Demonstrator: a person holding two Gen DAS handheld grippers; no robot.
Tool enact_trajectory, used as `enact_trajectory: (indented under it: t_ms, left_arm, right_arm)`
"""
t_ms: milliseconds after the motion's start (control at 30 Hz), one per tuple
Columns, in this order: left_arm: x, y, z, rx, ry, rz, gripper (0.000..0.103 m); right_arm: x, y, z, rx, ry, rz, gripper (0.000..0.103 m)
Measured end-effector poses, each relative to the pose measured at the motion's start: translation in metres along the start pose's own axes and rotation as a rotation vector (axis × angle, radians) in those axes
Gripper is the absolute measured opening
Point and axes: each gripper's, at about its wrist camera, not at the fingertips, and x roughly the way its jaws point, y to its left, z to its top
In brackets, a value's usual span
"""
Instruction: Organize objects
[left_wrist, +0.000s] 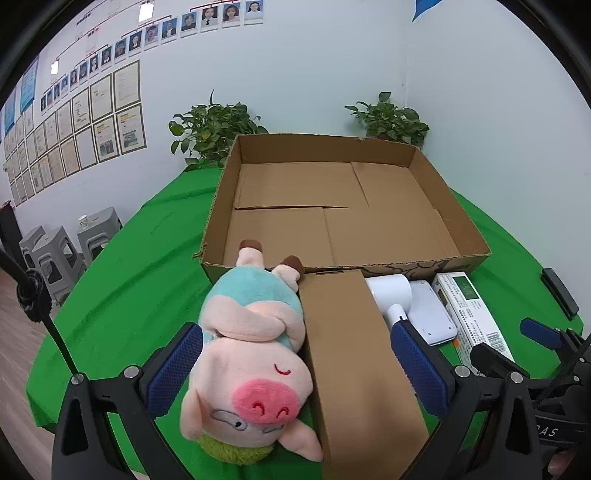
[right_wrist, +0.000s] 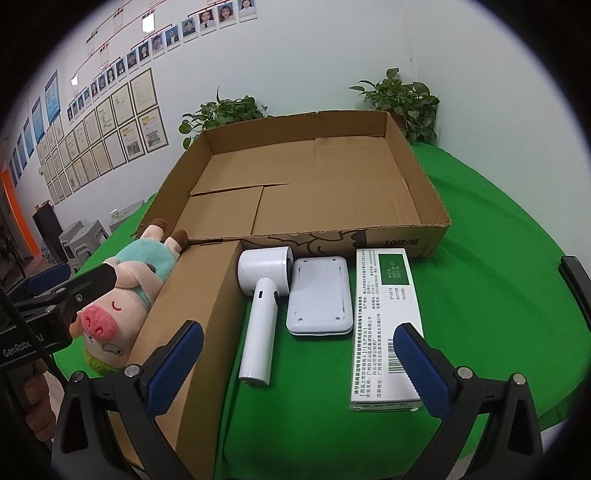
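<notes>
Your left gripper (left_wrist: 295, 365) has its blue-padded fingers spread wide apart, framing both the plush pig (left_wrist: 251, 354) and the closed brown carton (left_wrist: 354, 369) beside it without clamping on either. The pig lies on its back on the green tablecloth (left_wrist: 129, 266), head toward you: pale pink face, a round darker pink snout, closed eyes stitched in red, floppy ears, a teal shirt with its arms folded across the chest, brown hooves pointing at the big tray box, and a patch of green fuzz beneath the head. Its right side presses against the carton's long wall. Your right gripper (right_wrist: 299, 365) is likewise open, holding nothing, and hovers over the white handheld device (right_wrist: 263, 299), a drum-shaped head on a straight handle, lying flat just right of the carton. Next to it lies a white rounded-rectangle gadget (right_wrist: 320, 295), then a long white printed box (right_wrist: 384, 325) with a green label and barcode. The shallow open cardboard tray (right_wrist: 436, 206) sits behind all of them, with two potted plants (right_wrist: 406, 103) beyond it.
</notes>
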Motion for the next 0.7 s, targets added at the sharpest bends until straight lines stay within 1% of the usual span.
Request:
enact_trajectory:
  t_ms: [100, 133, 167, 700]
  left_arm:
    - [0.0014, -0.0017, -0.0022, -0.002, 0.006, -0.017, 0.103]
    - [0.0015, -0.0020, -0.0023, -0.002, 0.008, -0.021, 0.103]
    - [0.0015, -0.0021, -0.0024, -0.004, 0.007, -0.024, 0.103]
    - [0.0071, 0.0063, -0.0054, -0.027, 0.012, -0.048, 0.103]
  right_arm:
    - [0.0006, -0.0031, -0.0013, 0.010, 0.004, -0.001, 0.102]
    - [0.0011, -0.0034, -0.0017, 0.001, 0.011, 0.025, 0.102]
    - [0.0017, -0.0033, -0.0023, 0.000, 0.014, 0.026, 0.102]
    - [0.0058, 0.0018, -0.0080, -0.009, 0.034, 0.008, 0.102]
